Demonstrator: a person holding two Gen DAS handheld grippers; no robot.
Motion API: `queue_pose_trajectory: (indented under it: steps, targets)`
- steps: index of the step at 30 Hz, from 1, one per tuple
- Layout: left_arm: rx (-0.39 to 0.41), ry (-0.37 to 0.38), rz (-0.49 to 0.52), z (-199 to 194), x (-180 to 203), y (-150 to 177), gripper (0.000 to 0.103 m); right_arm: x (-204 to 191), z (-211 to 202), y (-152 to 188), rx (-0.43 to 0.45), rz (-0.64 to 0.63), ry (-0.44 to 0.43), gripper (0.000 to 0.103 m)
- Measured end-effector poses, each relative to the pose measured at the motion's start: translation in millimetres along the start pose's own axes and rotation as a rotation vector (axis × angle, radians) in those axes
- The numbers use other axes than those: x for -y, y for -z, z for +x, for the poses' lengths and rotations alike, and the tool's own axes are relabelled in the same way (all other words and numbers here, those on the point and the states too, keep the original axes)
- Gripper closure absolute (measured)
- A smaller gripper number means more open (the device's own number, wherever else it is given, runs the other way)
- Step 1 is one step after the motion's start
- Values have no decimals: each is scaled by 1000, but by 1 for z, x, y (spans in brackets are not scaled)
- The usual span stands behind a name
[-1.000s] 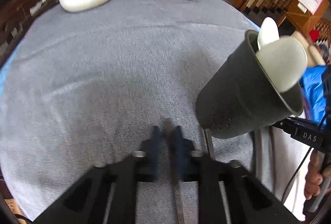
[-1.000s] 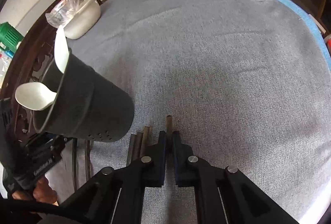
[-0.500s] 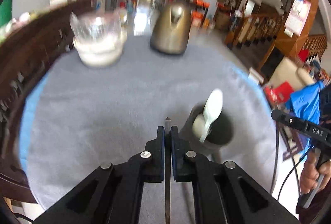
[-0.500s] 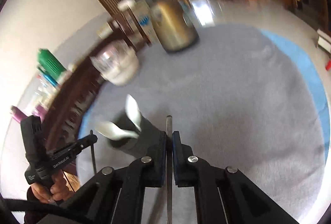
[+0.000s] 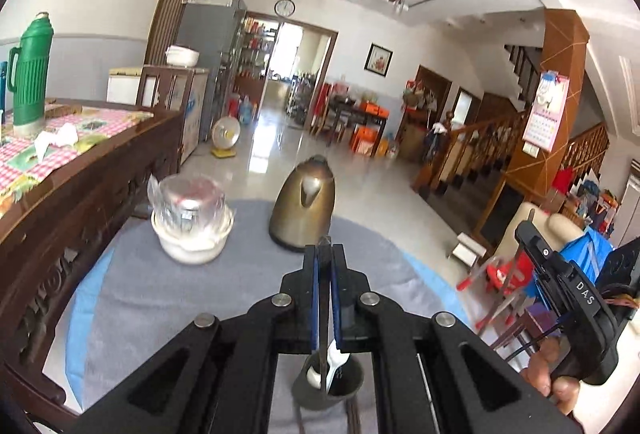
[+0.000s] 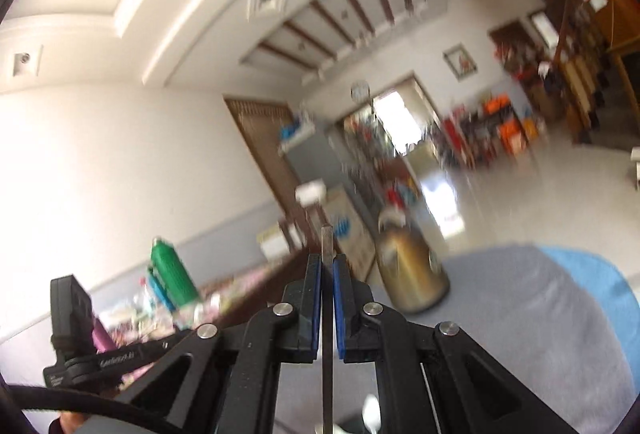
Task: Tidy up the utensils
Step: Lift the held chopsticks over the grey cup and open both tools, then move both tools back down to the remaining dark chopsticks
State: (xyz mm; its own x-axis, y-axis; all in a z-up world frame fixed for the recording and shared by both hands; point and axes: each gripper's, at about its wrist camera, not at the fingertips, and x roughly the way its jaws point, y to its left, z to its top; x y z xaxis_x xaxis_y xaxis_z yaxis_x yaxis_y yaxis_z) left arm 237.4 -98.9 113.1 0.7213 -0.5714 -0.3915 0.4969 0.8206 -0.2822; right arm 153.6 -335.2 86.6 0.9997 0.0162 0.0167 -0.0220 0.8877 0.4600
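In the left wrist view my left gripper (image 5: 325, 254) is shut on a thin dark chopstick (image 5: 323, 334) that stands upright between its blue pads. Directly below it a dark utensil holder (image 5: 328, 394) stands on the table with white spoons (image 5: 332, 358) inside. The chopstick's lower end hangs over the holder's mouth. My right gripper (image 6: 327, 262) is raised and points level, shut on a second chopstick (image 6: 326, 242) whose tip sticks out past the pads. A white spoon (image 6: 370, 414) shows at the bottom edge of the right wrist view.
A grey cloth (image 5: 160, 294) covers the round table. A brass kettle (image 5: 304, 209) and a white bowl (image 5: 192, 230) wrapped in plastic stand at its far side. A dark wooden sideboard (image 5: 60, 193) with a green thermos (image 5: 28, 73) runs along the left. A person's hand (image 5: 548, 382) is at the right.
Both grippers have lifted well above the table and tipped upward, each carrying its chopstick. The holder has dropped from beside the grippers to beneath them.
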Motion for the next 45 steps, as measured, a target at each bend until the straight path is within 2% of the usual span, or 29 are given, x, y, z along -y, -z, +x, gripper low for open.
queue_pose_trajectory:
  steps: [6, 10, 14, 17, 21, 24, 27, 29, 31, 35, 39, 42, 45]
  targets:
    - [75, -38, -9, 0, 5, -10, 97, -33, 37, 7, 100, -71, 77, 97]
    - [77, -70, -25, 13, 7, 4, 97, -46, 59, 27, 102, -133, 133, 97]
    - [35, -81, -46, 29, 1, 23, 97, -57, 81, 58, 58, -229, 176, 97]
    - [-3, -102, -51, 40, -2, 36, 97, -52, 92, 79, -20, -262, 178, 97]
    - [-52, -84, -38, 45, -5, 48, 97, -37, 88, 87, -106, -246, 157, 97]
    - [-61, -72, -28, 40, -5, 53, 97, -21, 82, 85, -184, -192, 105, 95]
    - [-67, -72, -19, 33, -5, 54, 84, -7, 72, 81, -250, -138, 73, 93]
    - [-58, -92, -4, 25, -5, 54, 57, -2, 63, 79, -279, -96, 50, 86]
    - [-39, -129, 21, 16, -5, 56, 48, 5, 51, 77, -280, -70, 34, 77]
    - [-64, -270, 105, 2, -2, 65, 35, 13, 18, 70, -256, -42, 18, 77]
    - [-130, -391, 165, -4, -4, 80, 30, 22, -6, 67, -254, -57, 44, 74]
    - [-164, -445, 178, -10, -8, 93, 30, 31, -21, 71, -276, -55, 75, 71]
    - [-224, -461, 182, -13, -9, 108, 29, 40, -32, 77, -321, -60, 88, 71]
